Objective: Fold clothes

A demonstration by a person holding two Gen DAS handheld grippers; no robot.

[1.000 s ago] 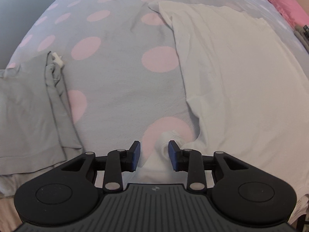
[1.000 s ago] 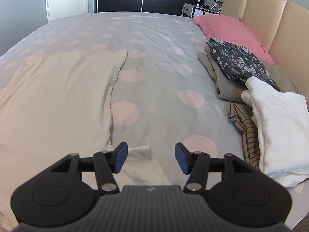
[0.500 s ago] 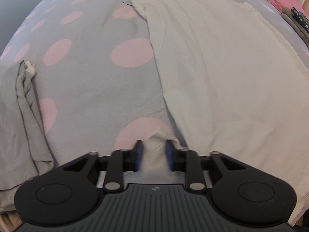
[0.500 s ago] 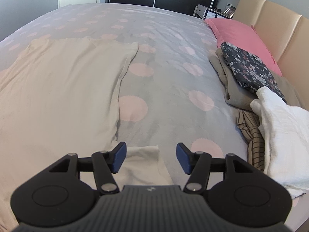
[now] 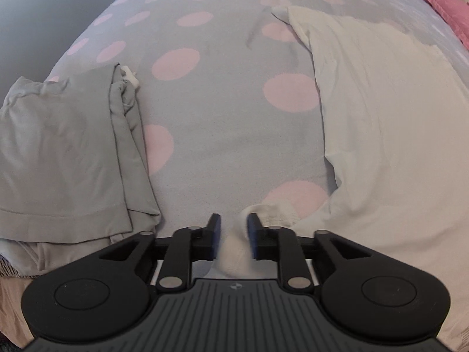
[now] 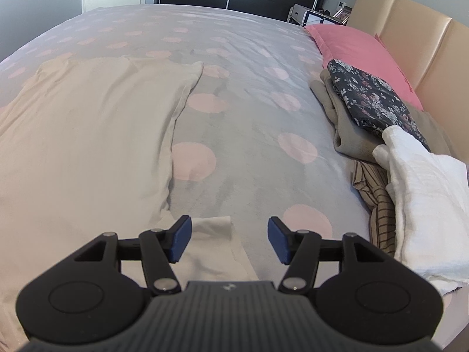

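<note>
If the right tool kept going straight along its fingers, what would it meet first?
Probably the cream shirt's sleeve, which lies flat between and just ahead of the open right tool. Past that is only dotted bedspread; the clothes pile sits off to the right. Depth is uncertain.

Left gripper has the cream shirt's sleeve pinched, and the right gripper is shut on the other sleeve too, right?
Not quite. In the right wrist view the right gripper is open, its jaws wide apart over the other sleeve, gripping nothing. The left gripper does have the cream shirt pinched by its sleeve.
</note>
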